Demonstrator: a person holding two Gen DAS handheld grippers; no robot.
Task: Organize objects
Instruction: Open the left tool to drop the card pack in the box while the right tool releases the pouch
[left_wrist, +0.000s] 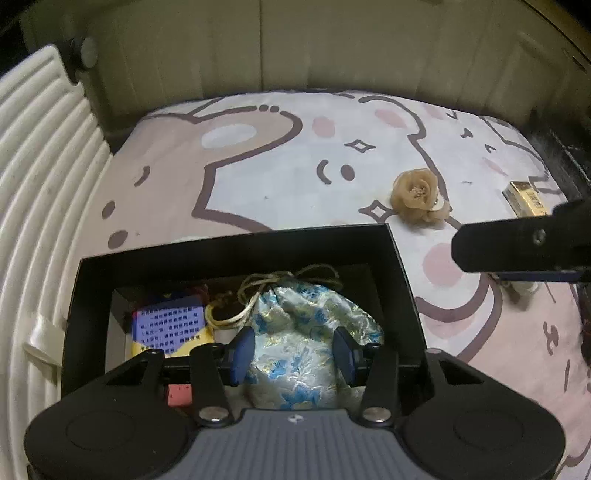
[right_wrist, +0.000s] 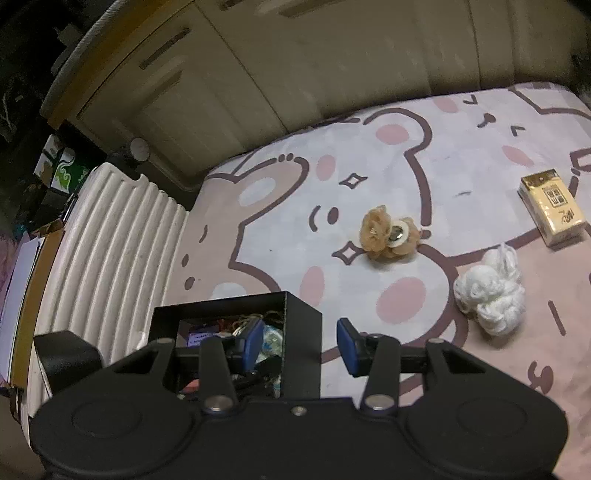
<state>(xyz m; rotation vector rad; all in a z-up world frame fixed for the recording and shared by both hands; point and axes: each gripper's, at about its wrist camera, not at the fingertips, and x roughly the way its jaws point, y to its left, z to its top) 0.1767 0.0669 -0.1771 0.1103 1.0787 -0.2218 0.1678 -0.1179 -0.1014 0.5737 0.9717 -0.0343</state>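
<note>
Brocade pouch (left_wrist: 306, 332) and card (left_wrist: 170, 325) fill black box (left_wrist: 236, 247).

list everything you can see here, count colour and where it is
black box: 1, black, open-topped, on the bedsheet near the ribbed white surface
brocade pouch: 1, white and blue with gold, inside the box
printed card: 1, purple and yellow, inside the box, left of the pouch
flower hair tie: 1, tan, on the sheet beyond the box
yarn bundle: 1, white, on the sheet right of the flower
small carton: 1, cream and gold, far right on the sheet
bedsheet: 1, pink and white cartoon bear print
left gripper: 1, black with blue pads, open over the pouch
right gripper: 1, black with blue pads, open, straddling the box's right wall
</note>
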